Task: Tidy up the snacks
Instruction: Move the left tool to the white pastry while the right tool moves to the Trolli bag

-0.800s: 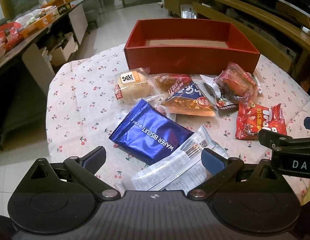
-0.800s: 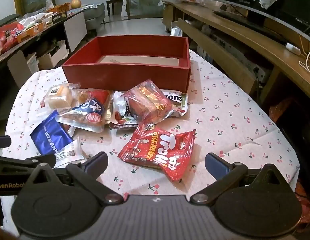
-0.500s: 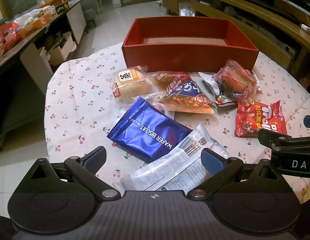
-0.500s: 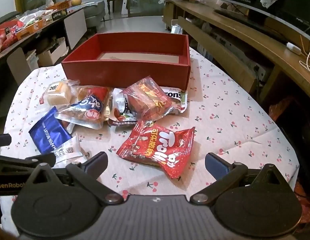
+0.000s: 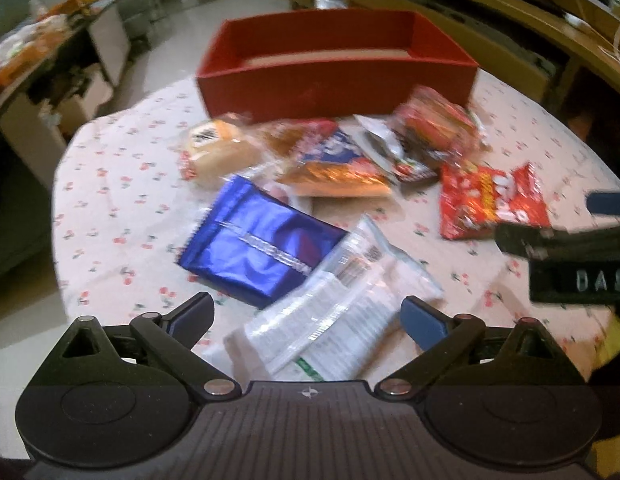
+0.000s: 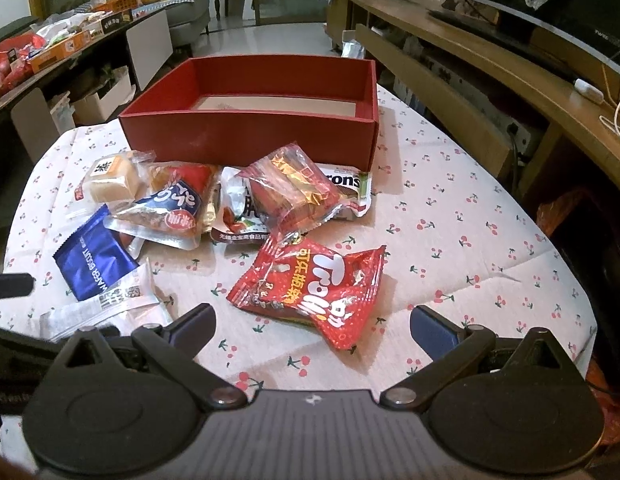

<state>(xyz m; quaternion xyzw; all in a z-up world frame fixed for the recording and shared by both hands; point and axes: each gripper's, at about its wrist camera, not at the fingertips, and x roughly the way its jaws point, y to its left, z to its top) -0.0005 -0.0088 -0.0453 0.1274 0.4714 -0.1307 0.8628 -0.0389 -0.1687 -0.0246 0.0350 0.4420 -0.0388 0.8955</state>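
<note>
Fingers of the left gripper (image 5: 306,314) are spread wide and nothing is held; a white packet (image 5: 330,312) lies just past them at 12 o'clock, partly over a blue wafer packet (image 5: 258,240). The right gripper (image 6: 312,322) is spread wide too, empty, with a red candy bag (image 6: 310,286) at 12 o'clock. More snacks are piled further out, before the red box (image 6: 250,128), which looks empty. Slippery wrappers could be pinched badly and dropped, or two packets lifted together.
</note>
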